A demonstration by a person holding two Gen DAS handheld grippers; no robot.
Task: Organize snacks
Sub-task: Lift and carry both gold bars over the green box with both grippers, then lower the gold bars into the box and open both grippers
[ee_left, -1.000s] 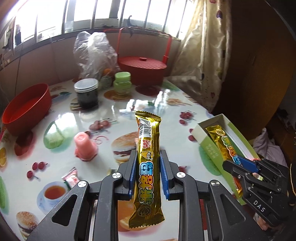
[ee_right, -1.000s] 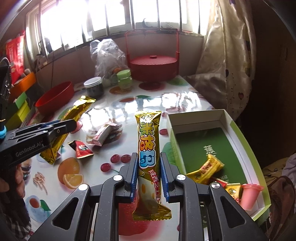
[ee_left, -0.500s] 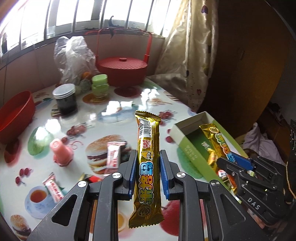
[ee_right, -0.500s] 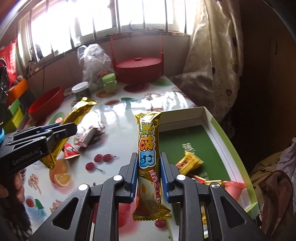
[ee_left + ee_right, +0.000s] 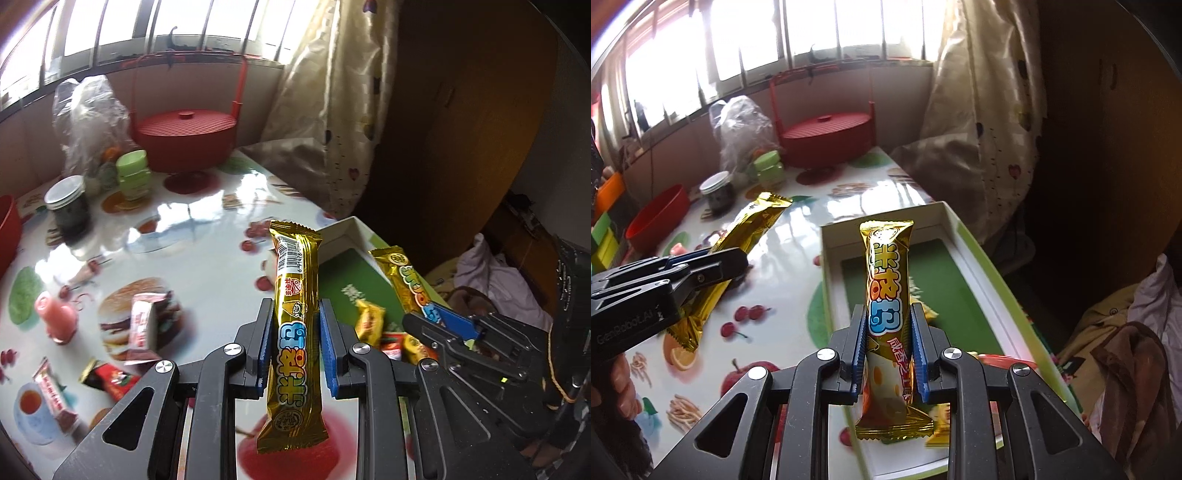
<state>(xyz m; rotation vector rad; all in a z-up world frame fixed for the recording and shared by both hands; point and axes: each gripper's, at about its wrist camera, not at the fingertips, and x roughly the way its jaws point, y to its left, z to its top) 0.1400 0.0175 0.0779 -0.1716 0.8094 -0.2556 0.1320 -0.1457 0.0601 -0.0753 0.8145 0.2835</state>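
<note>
Left gripper (image 5: 291,334): your jaws are clamped on a gold snack bar (image 5: 293,332), above the table (image 5: 207,236).
Right gripper (image 5: 888,341): yours pinches a second gold bar (image 5: 888,295), over the green-floored box (image 5: 945,280).
Box contents: small wrapped snacks (image 5: 369,323), near end.

Each fisheye view looked forward and steeply downward along its own fingers (image 5: 264,332), close above the desk (image 5: 207,236). Both faced the windows beyond the fingers. Shared ground: the green box (image 5: 964,258) ahead of the right fingers (image 5: 858,339), the red lidded basket (image 5: 184,136), and each view's opposite gripper.
</note>
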